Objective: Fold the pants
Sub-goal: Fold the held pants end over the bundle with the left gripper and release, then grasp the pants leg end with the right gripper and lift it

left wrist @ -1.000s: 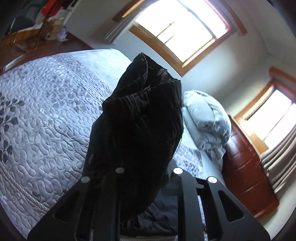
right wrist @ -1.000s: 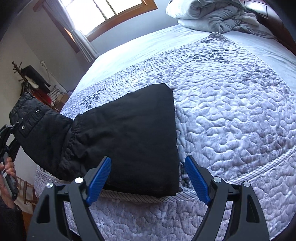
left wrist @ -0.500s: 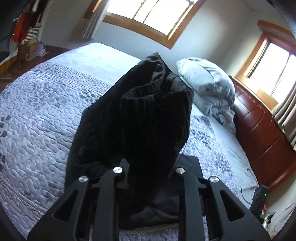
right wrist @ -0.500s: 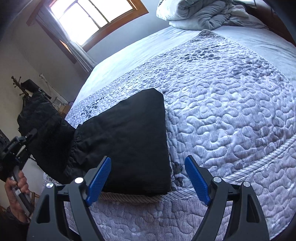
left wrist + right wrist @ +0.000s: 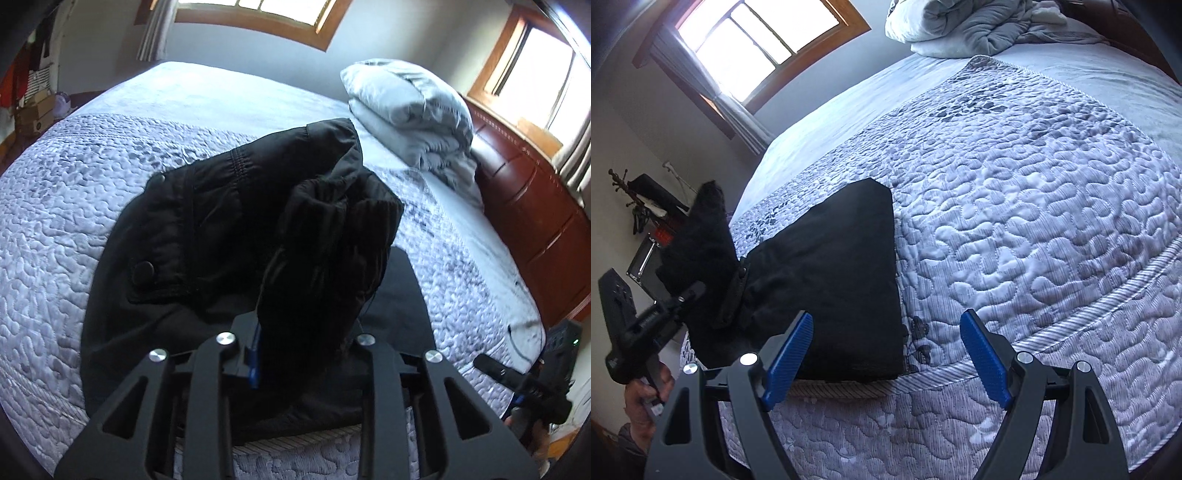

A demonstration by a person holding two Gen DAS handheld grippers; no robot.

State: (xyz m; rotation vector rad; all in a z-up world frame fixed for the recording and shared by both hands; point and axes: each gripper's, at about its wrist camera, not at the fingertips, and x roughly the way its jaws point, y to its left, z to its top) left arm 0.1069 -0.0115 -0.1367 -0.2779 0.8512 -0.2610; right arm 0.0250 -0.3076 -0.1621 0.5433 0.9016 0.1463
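Note:
Black pants (image 5: 842, 280) lie partly folded near the front edge of the bed (image 5: 1034, 206). My left gripper (image 5: 306, 343) is shut on the bunched waistband end of the pants (image 5: 325, 258) and holds it above the flat part, with the snap flap (image 5: 177, 229) draped to the left. In the right wrist view the left gripper (image 5: 646, 325) shows at far left with the lifted cloth. My right gripper (image 5: 886, 354) is open and empty, hovering over the bed's front edge by the pants' right corner.
A grey quilted bedspread (image 5: 55, 229) covers the bed. A bundled grey duvet (image 5: 410, 110) lies at the head by the wooden headboard (image 5: 535, 214). Windows sit behind. Cluttered floor and boxes (image 5: 33, 110) lie to the left. My right gripper (image 5: 524, 384) shows at lower right.
My left gripper has swung the lifted waistband end over toward the flat part and lower. My right gripper has stayed open and drawn back slightly.

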